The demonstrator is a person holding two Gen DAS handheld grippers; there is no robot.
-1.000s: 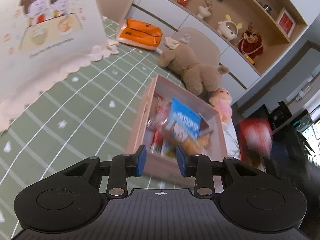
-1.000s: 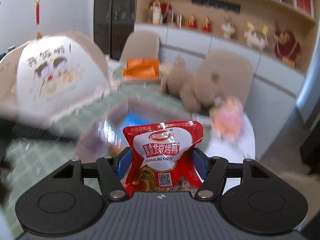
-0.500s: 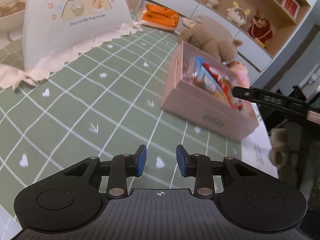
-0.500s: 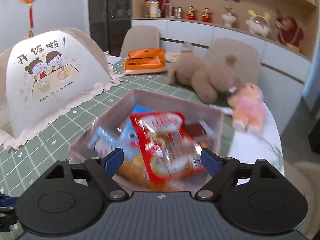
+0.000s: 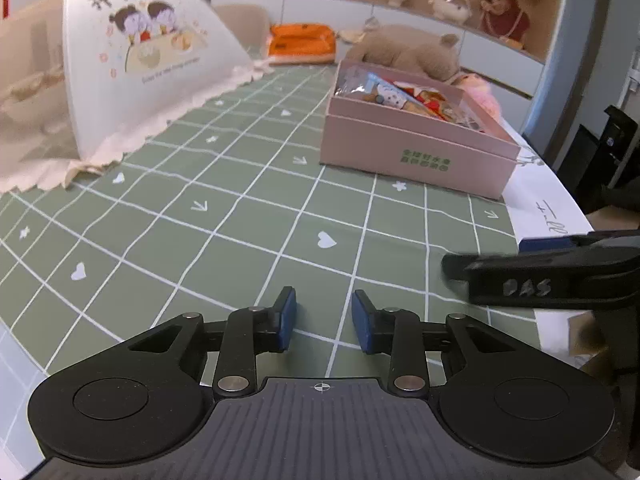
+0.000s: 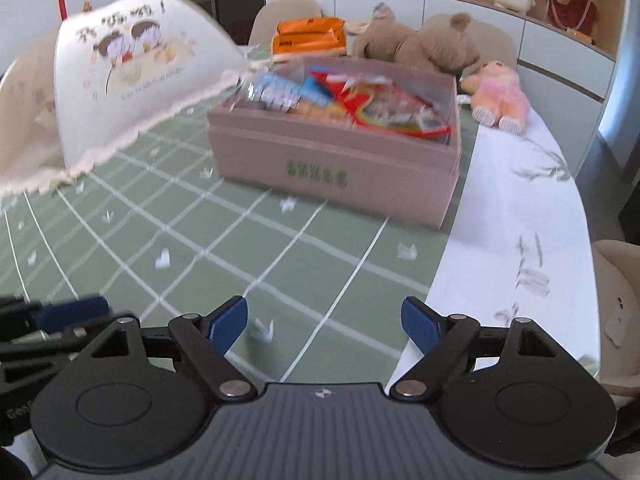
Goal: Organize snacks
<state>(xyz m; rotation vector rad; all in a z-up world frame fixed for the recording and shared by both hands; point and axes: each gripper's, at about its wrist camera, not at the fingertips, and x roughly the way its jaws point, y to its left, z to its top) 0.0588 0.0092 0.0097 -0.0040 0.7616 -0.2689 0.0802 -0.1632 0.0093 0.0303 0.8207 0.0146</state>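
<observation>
A pink box [image 6: 336, 168] sits on the bench [image 6: 280, 256], on its green checked cloth near the cloth's right edge, and the snack packets [image 6: 360, 100] lie piled inside it, blue and red wrappers showing above the rim. Both sets of tongs hover low over the near end of the bench, well apart from the box, with only bare cloth between them and it. The left tongs [image 5: 323, 320] are a little apart with a narrow gap between the blue pads and nothing held; the right tongs [image 6: 325, 322] are spread wide and carry nothing. In the left wrist view the right tool shows as a dark bar at the right edge, beside the left one. To the left of the box stands a white mesh food cover [image 5: 144, 60] with a cartoon print and a frilled hem resting on the cloth. Behind the box lie a brown plush bear [image 6: 424, 46], touching or nearly touching its far wall, an orange pack [image 6: 308, 36] further left, and a pink plush doll [image 6: 498, 94] on the white cloth to the right. Chairs and a shelf of figurines stand beyond the bench.
</observation>
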